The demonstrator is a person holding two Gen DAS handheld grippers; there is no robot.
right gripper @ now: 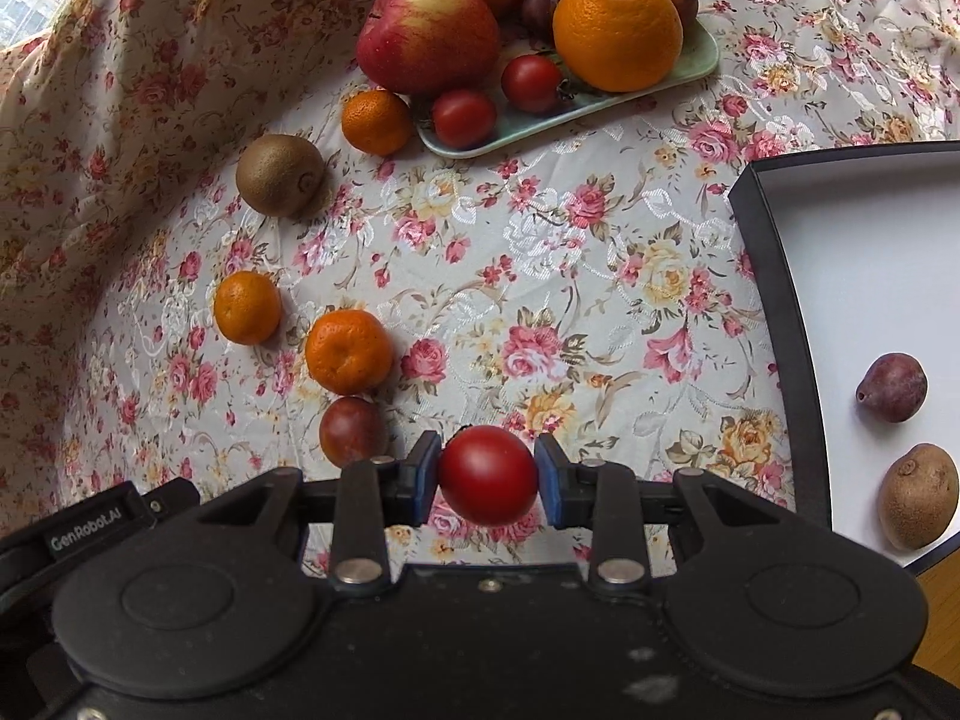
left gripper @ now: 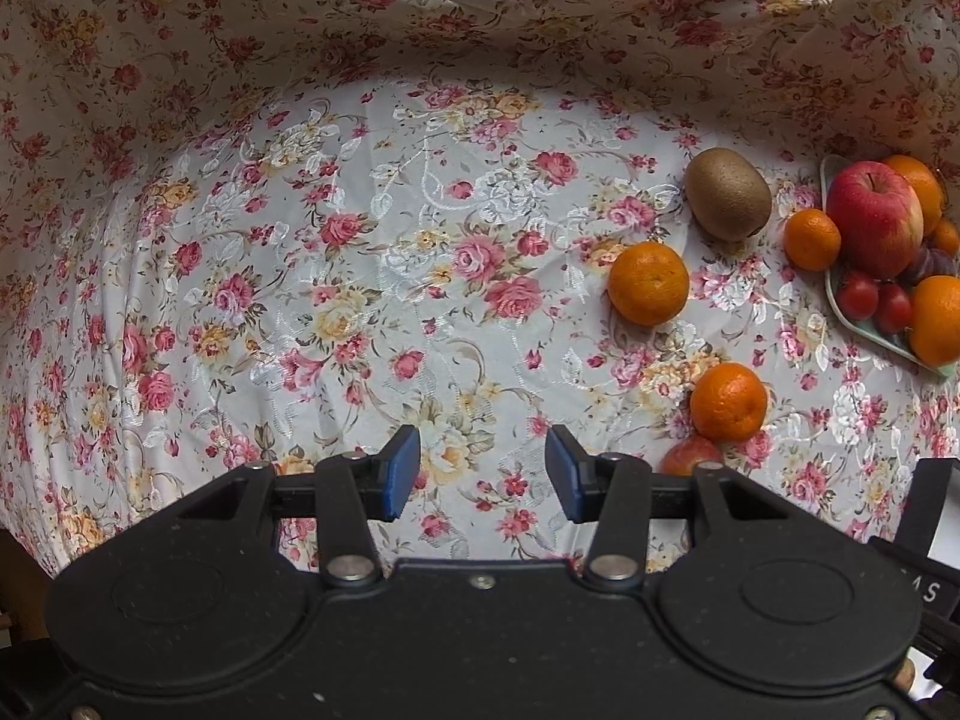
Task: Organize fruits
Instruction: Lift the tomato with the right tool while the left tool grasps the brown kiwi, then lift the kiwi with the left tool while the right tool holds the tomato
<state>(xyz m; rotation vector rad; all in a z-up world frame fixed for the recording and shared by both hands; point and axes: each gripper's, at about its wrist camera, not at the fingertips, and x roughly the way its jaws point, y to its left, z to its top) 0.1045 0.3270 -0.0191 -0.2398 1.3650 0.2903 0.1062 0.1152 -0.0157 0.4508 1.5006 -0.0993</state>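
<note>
The sorting looked barely begun — only a plum (right gripper: 891,387) and a kiwi (right gripper: 918,497) lay in the white box (right gripper: 774,276) at the right. The right gripper (right gripper: 487,474) had its blue pads pressed on a red tomato (right gripper: 487,475), held above the floral cloth (right gripper: 540,276) just left of the box. Left to move, by my reading: three mandarins, another kiwi (right gripper: 279,175) and a plum (right gripper: 351,431) loose on the cloth, plus the heaped green plate (right gripper: 690,69) far off — the left gripper (left gripper: 483,474) hung partly open and empty.
</note>
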